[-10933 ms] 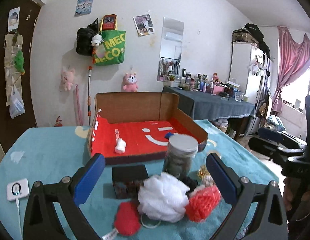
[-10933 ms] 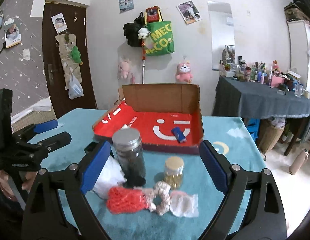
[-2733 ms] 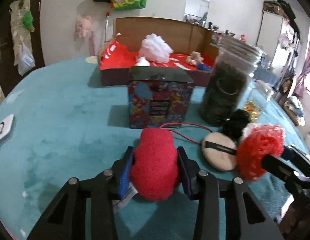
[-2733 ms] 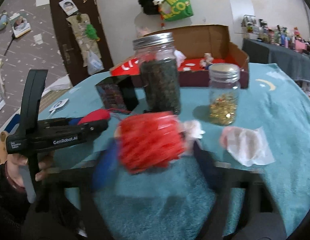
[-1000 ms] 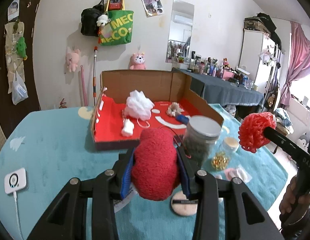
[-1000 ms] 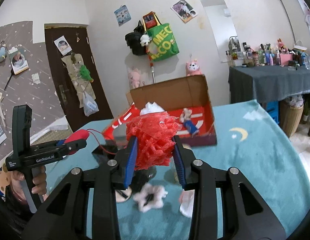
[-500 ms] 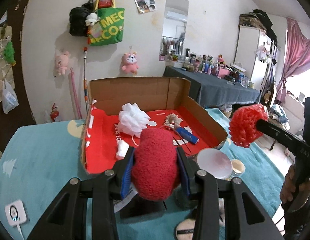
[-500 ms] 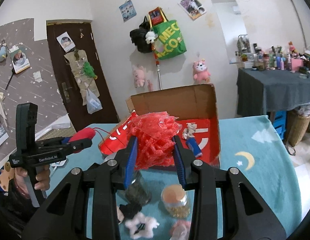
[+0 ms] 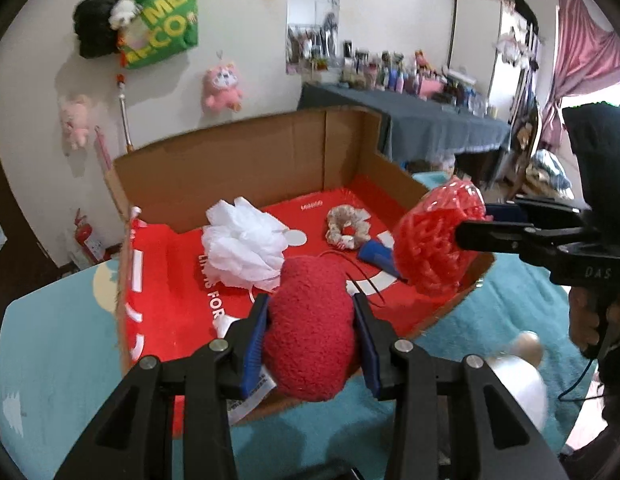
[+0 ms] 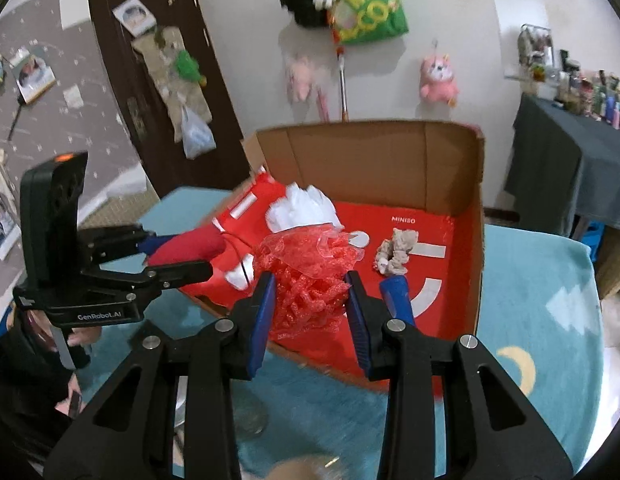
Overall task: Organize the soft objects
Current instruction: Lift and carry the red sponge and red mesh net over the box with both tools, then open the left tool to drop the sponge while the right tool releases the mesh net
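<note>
Both loads have travelled from above the worktop's clutter to the open red-lined cardboard box (image 9: 245,168): the left hand-held gripper (image 9: 310,336) stays clamped on the fuzzy red plush pad (image 9: 310,320), the right hand-held gripper (image 10: 310,304) on the red mesh bath pouf (image 10: 305,276), ready for release

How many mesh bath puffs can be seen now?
2. The white puff lies inside the cardboard box; the red puff is held in the right gripper. Others may be hidden.

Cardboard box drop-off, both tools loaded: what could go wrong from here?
1. The left tool grips a red plush whose thin red cord trails loose; it could snag the cardboard box wall.
2. The right tool holds a red mesh pouf close beside the left tool; they could collide.
3. Either drop could land on the white pouf or scrunchie.
</note>
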`<action>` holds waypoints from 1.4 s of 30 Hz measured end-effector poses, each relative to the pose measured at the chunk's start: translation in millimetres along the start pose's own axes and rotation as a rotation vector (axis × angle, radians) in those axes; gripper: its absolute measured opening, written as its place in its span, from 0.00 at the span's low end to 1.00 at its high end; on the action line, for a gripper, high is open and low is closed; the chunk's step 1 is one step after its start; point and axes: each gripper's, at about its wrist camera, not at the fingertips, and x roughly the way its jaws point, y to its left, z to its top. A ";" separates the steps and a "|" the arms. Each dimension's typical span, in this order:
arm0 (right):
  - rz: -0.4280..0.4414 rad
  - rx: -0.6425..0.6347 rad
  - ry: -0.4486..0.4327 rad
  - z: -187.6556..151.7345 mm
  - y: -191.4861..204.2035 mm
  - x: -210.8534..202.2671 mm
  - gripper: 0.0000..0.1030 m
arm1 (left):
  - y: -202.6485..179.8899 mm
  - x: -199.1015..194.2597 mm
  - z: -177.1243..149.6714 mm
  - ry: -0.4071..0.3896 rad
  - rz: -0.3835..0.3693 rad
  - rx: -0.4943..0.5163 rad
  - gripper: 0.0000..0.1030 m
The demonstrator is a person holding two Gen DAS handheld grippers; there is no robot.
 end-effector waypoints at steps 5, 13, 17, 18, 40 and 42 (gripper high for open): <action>0.023 0.006 0.130 15.9 -15.5 43.0 0.32 | 10.7 39.3 15.2 0.100 -0.001 0.032 0.41; 0.033 0.056 0.300 24.1 -35.1 96.4 0.32 | 23.1 86.2 21.2 0.224 0.001 0.024 0.41; 0.030 0.070 0.350 27.1 -38.1 115.6 0.32 | 23.4 97.2 21.8 0.264 -0.009 0.026 0.41; 0.026 0.075 0.363 28.0 -39.3 120.6 0.32 | 24.5 98.6 23.9 0.267 -0.003 0.026 0.41; -0.040 0.136 0.383 51.8 -52.9 152.0 0.34 | 38.3 135.9 39.8 0.309 0.064 0.009 0.43; -0.048 0.119 0.390 51.8 -50.9 154.3 0.35 | 34.3 138.5 38.2 0.314 0.067 0.017 0.43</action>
